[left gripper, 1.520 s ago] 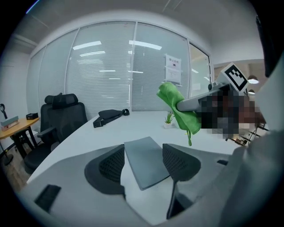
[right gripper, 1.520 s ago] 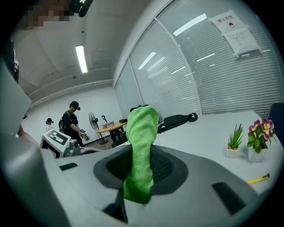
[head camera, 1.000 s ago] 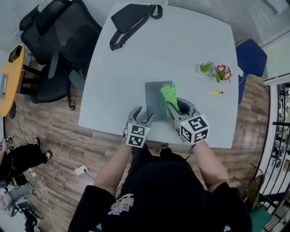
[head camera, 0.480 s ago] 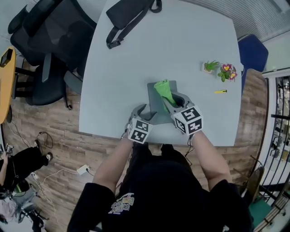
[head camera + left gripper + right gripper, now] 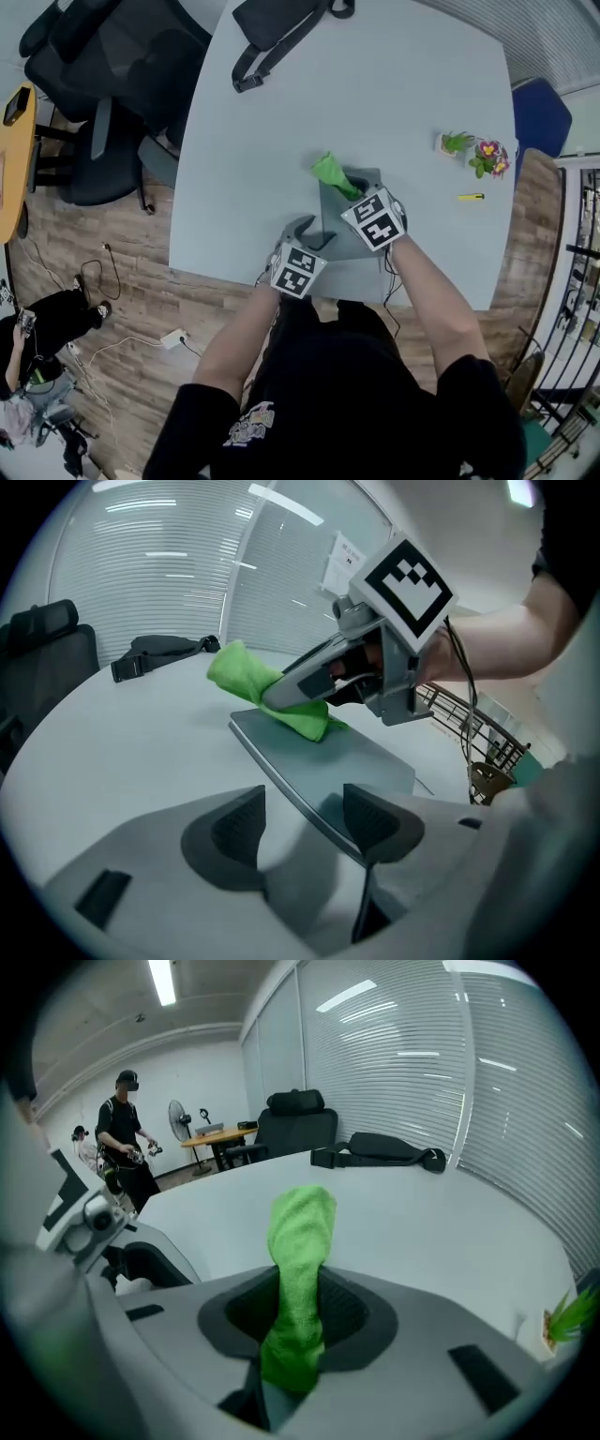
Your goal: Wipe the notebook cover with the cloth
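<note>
A grey notebook (image 5: 354, 246) lies flat near the table's front edge. My right gripper (image 5: 345, 188) is shut on a green cloth (image 5: 328, 171), which is pressed on the notebook's far left corner and pokes out past it. In the right gripper view the cloth (image 5: 300, 1232) stands bunched between the jaws of that gripper (image 5: 298, 1307). My left gripper (image 5: 309, 232) is open at the notebook's near left edge. In the left gripper view the notebook (image 5: 347, 761) runs its thin edge in between the open jaws of this gripper (image 5: 305, 822), and the cloth (image 5: 242, 672) rests on the far end.
A black bag (image 5: 281, 23) lies at the table's far side. Two small potted plants (image 5: 473, 148) and a yellow item (image 5: 472, 197) sit to the right. Black office chairs (image 5: 103, 66) stand left of the table, a blue chair (image 5: 539, 112) right. A person (image 5: 127, 1147) stands farther off.
My right gripper has carried the cloth from the notebook's right side to its far left corner. The left gripper has stayed at the near left edge.
</note>
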A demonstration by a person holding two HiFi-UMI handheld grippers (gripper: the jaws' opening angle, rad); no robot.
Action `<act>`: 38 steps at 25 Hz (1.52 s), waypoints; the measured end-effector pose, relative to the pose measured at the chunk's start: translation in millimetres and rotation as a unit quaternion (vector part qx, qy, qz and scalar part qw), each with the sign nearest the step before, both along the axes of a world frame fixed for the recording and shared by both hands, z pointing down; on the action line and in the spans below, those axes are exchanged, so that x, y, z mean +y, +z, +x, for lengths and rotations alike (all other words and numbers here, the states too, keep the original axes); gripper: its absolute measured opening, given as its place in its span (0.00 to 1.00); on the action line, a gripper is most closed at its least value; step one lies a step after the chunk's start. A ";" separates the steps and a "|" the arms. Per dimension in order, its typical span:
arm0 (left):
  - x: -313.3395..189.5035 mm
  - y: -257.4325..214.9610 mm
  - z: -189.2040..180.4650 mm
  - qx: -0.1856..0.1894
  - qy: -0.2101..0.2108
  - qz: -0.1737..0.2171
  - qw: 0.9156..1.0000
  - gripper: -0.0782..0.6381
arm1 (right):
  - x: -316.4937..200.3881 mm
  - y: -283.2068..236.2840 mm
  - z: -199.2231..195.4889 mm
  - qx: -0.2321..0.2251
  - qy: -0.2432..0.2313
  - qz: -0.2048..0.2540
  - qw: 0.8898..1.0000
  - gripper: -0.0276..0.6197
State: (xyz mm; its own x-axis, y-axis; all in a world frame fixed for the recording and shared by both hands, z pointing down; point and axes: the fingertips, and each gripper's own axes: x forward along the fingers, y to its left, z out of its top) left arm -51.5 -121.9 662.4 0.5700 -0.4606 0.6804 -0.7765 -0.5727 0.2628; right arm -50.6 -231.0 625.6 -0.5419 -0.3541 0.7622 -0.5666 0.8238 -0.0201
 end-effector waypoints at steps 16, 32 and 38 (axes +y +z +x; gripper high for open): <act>0.9 1.1 -1.7 0.001 0.000 -0.007 1.000 0.47 | -7.9 23.4 -10.4 0.037 -0.022 -0.025 0.999 0.21; -1.9 -1.3 -2.8 0.000 0.002 -0.003 1.000 0.47 | 38.6 24.6 1.5 0.003 0.014 -0.067 0.998 0.21; 0.3 5.2 -3.6 0.000 0.000 -0.004 1.000 0.47 | 58.5 24.3 9.1 -0.014 0.045 -0.084 0.995 0.21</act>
State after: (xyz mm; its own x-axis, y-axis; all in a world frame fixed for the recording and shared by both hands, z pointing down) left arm -55.1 -121.6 667.6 0.5698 -0.4562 0.6836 -0.7768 -0.5703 0.2669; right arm -41.5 -172.4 649.9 -0.5351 -0.2713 0.8000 -0.6358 0.7529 -0.1699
